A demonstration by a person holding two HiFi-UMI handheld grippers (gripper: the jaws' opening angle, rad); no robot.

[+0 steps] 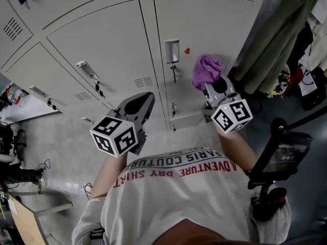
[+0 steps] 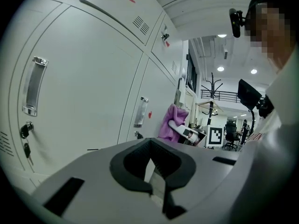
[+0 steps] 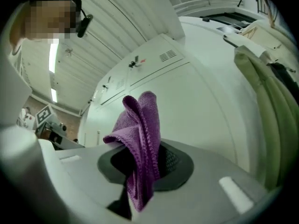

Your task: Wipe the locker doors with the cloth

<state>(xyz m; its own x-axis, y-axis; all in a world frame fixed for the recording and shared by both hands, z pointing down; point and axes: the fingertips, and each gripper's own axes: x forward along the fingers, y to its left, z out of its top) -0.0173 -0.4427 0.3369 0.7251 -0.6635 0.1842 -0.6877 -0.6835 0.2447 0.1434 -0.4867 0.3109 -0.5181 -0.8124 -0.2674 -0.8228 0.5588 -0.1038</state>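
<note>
Grey locker doors [image 1: 127, 40] fill the wall ahead. A purple cloth [image 1: 206, 69] is bunched in my right gripper [image 1: 210, 86], which is shut on it. The cloth is held up against the lowest right door [image 1: 214, 24], just right of its handle [image 1: 172, 50] and a small red dot; I cannot tell whether it touches. In the right gripper view the cloth [image 3: 142, 139] stands up from the jaws of the right gripper [image 3: 140, 160] before the pale door [image 3: 201, 101]. My left gripper [image 1: 143, 102] hangs lower, shut and empty, its tip [image 2: 150, 148] pointing along the doors [image 2: 84, 92] towards the cloth [image 2: 170, 123].
A green coat [image 1: 276, 34] hangs right of the lockers, close to my right gripper. Keys [image 1: 173, 74] dangle from the lock below the handle. A dark screen on a stand [image 1: 283, 154] is at the right, and a desk edge [image 1: 20, 221] at the lower left.
</note>
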